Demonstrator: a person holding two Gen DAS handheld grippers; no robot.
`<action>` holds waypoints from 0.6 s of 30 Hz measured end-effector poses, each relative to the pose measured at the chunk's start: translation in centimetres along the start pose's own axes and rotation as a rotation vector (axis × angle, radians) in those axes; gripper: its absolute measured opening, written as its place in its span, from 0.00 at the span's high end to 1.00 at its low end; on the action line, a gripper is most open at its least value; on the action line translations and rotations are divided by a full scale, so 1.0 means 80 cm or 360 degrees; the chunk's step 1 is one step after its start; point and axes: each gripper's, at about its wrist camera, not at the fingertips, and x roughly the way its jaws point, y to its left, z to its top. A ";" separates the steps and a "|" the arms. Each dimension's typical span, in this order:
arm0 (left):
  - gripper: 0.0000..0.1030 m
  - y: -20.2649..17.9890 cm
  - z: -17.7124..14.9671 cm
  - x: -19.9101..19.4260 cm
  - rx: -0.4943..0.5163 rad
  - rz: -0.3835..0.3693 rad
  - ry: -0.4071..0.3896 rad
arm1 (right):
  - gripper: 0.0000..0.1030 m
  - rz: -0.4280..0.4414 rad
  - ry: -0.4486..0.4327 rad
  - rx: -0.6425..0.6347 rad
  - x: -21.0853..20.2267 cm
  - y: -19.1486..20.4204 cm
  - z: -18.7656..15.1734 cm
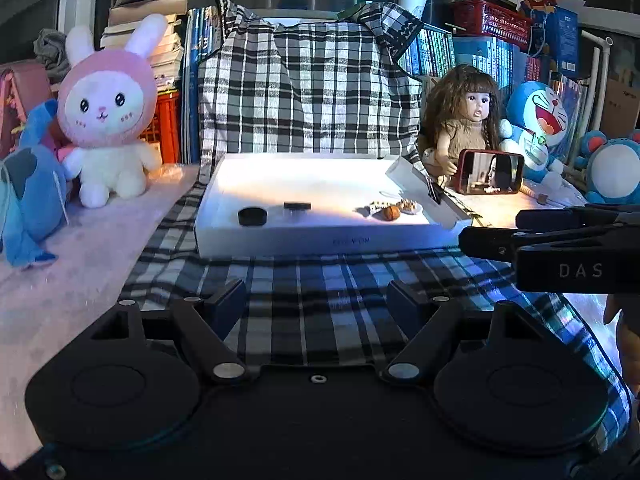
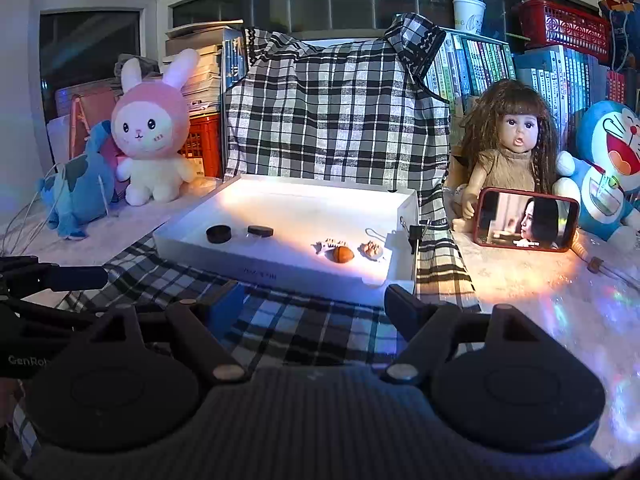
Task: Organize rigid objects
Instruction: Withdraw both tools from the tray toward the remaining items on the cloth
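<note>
Beside the brown nut (image 2: 343,255) in the white tray (image 2: 280,276), two small pale pieces (image 2: 370,249) are too small to be identified; the tray's front-wall lettering is blurred.

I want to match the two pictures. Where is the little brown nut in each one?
Left wrist view: the nut lies in the white tray, near its front right corner, right of picture centre.
Right wrist view: the nut lies at the tray's front edge, near picture centre.
Shared landmark: the phone propped in front of the doll, right of the tray in both.
</note>
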 end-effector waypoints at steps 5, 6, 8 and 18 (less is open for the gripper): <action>0.26 0.005 -0.020 -0.010 -0.0048 -0.0008 0.0007 | 0.16 -0.0013 -0.0020 -0.0045 -0.018 0.007 -0.022; 0.26 0.006 -0.024 -0.011 -0.0055 -0.0003 0.0009 | 0.16 -0.0016 -0.0021 -0.0055 -0.022 0.009 -0.026; 0.26 0.007 -0.032 -0.015 -0.0060 -0.0002 0.0011 | 0.16 -0.0016 -0.0024 -0.0069 -0.029 0.011 -0.034; 0.27 0.002 -0.064 -0.030 0.0011 -0.0020 -0.0005 | 0.16 -0.0013 -0.0016 -0.0062 -0.058 0.009 -0.070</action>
